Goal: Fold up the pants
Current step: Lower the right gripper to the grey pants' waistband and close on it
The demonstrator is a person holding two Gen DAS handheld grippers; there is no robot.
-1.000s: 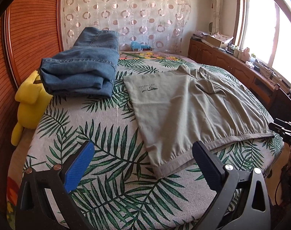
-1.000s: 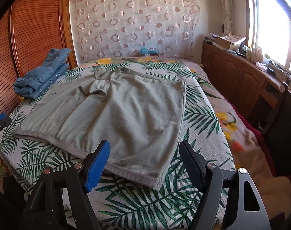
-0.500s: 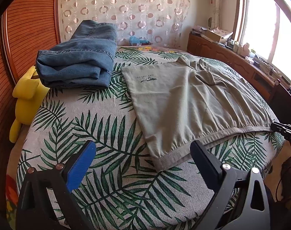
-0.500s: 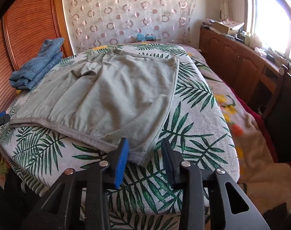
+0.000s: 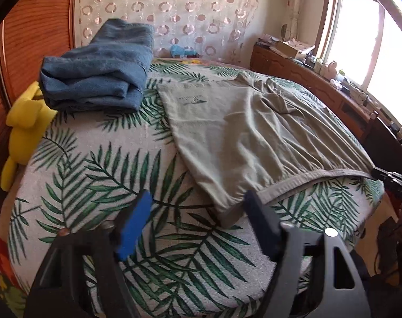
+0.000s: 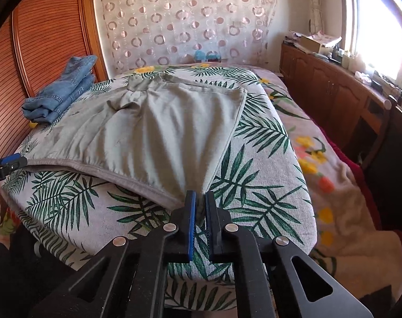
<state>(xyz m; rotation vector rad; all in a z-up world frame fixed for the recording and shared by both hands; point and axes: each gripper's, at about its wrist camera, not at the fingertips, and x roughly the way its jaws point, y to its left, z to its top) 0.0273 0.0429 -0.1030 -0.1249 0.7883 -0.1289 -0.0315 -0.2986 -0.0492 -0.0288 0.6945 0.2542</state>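
Pinching the near waistband corner of the grey pants [image 6: 158,129], your right gripper [image 6: 199,206] is pressed together; 1 second ago it stood wide. Your left gripper [image 5: 198,212] is closing around the other corner, no pinch yet. Pants lie flat on the bed [image 6: 267,159], 0 folds made. Folded jeans [image 5: 100,69] sit beyond.

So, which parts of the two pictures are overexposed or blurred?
Left wrist view: the window is blown out white and the folded jeans look smeared. Right wrist view: the window glares too, while the grey pants stay sharp.
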